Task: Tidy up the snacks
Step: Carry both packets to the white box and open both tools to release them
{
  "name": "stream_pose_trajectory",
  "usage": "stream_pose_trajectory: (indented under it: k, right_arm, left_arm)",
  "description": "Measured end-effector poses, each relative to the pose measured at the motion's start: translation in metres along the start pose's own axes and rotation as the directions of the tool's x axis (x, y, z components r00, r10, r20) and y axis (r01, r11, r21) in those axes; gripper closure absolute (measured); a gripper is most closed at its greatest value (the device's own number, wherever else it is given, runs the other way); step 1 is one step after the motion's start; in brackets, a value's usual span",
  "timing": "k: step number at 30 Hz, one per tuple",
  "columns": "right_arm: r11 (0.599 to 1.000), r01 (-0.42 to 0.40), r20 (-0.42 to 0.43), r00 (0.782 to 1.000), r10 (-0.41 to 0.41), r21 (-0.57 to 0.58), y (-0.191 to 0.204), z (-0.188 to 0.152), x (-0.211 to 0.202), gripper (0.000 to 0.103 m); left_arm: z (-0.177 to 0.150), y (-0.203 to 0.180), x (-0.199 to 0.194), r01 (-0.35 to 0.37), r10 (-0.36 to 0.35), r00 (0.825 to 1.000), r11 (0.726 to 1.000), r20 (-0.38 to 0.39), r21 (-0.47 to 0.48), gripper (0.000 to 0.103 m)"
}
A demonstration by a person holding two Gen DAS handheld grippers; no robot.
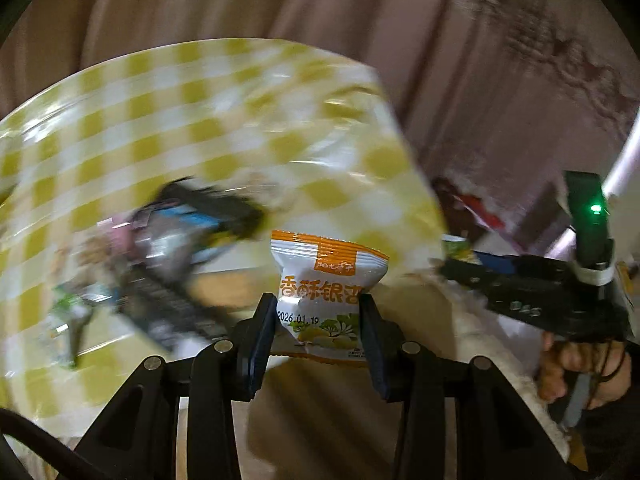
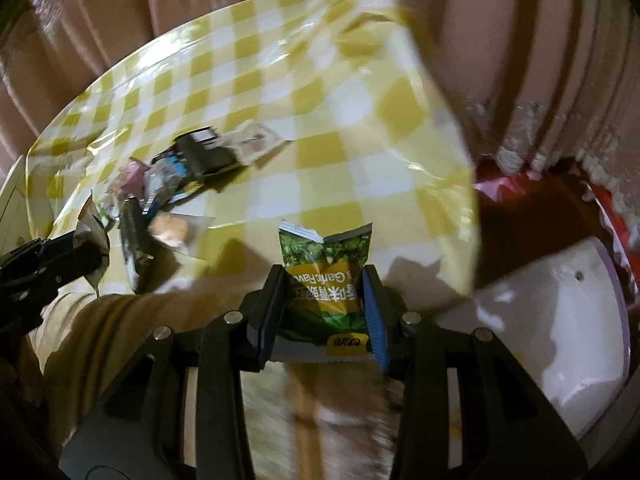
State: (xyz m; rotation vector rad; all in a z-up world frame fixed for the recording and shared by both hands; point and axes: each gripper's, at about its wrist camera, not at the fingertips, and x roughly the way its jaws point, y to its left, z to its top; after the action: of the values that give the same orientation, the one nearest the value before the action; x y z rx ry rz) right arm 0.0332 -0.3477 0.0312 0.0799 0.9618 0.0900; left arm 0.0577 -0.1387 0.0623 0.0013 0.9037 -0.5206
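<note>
My left gripper [image 1: 318,312] is shut on a white and orange snack packet [image 1: 328,280], held above the near edge of a table with a yellow checked cloth [image 1: 200,120]. My right gripper [image 2: 324,292] is shut on a green and yellow snack packet [image 2: 326,276], held above the table's near right part. A pile of several mixed snack packets [image 2: 180,168] lies on the cloth to the left; it is blurred in the left wrist view [image 1: 172,256]. The right gripper's body [image 1: 560,288] shows at the right of the left wrist view, and the left gripper [image 2: 60,260] at the left of the right wrist view.
Beige curtains [image 2: 520,60] hang behind the table. A white round-edged object [image 2: 560,312] sits low on the right beside red items [image 2: 500,184]. A beige fabric surface [image 2: 120,340] lies below the grippers. Both views are motion-blurred.
</note>
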Motion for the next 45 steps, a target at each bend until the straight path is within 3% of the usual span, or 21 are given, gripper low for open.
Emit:
stream_pose_trajectory:
  k: [7,10,15,21,30,33,35,37,45]
  right_arm:
    - [0.990,0.083,-0.005,0.997,-0.083,0.113,-0.074,-0.028,-0.020,0.061]
    - [0.979,0.128,-0.007,0.992,-0.128,0.157,-0.105,-0.038,-0.029,0.061]
    - [0.959,0.197,-0.007,0.980,-0.199,0.203,-0.144,-0.050,-0.039,0.061]
    - [0.940,0.236,-0.014,0.971,-0.240,0.246,-0.177,-0.061,-0.047,0.061]
    - [0.919,0.271,-0.046,0.962,-0.269,0.288,-0.208,-0.082,-0.048,0.059]
    - [0.913,0.272,-0.053,0.962,-0.269,0.304,-0.214,-0.087,-0.050,0.054]
    - [0.906,0.282,-0.053,0.959,-0.280,0.315,-0.217,-0.087,-0.052,0.041]
    - [0.904,0.282,-0.041,0.958,-0.285,0.322,-0.218,-0.087,-0.056,0.033]
    - [0.909,0.273,-0.035,0.960,-0.276,0.315,-0.213,-0.084,-0.057,0.030]
  left_arm:
    - [0.013,-0.091,0.037,0.138,-0.130,0.989,0.983,-0.075,0.117,0.061]
    - [0.014,-0.125,0.054,0.195,-0.179,0.975,0.972,-0.129,0.132,0.061]
    - [0.011,-0.180,0.081,0.248,-0.203,0.955,0.948,-0.217,0.201,0.061]
    - [0.010,-0.215,0.104,0.299,-0.232,0.928,0.930,-0.290,0.215,0.061]
    - [0.000,-0.242,0.128,0.323,-0.227,0.901,0.920,-0.369,0.224,0.060]
    - [0.000,-0.247,0.133,0.342,-0.241,0.889,0.915,-0.390,0.215,0.055]
    - [-0.001,-0.250,0.133,0.341,-0.237,0.889,0.914,-0.393,0.221,0.045]
    - [0.000,-0.250,0.132,0.345,-0.243,0.889,0.912,-0.388,0.221,0.042]
    - [0.004,-0.235,0.124,0.332,-0.257,0.900,0.928,-0.352,0.171,0.038]
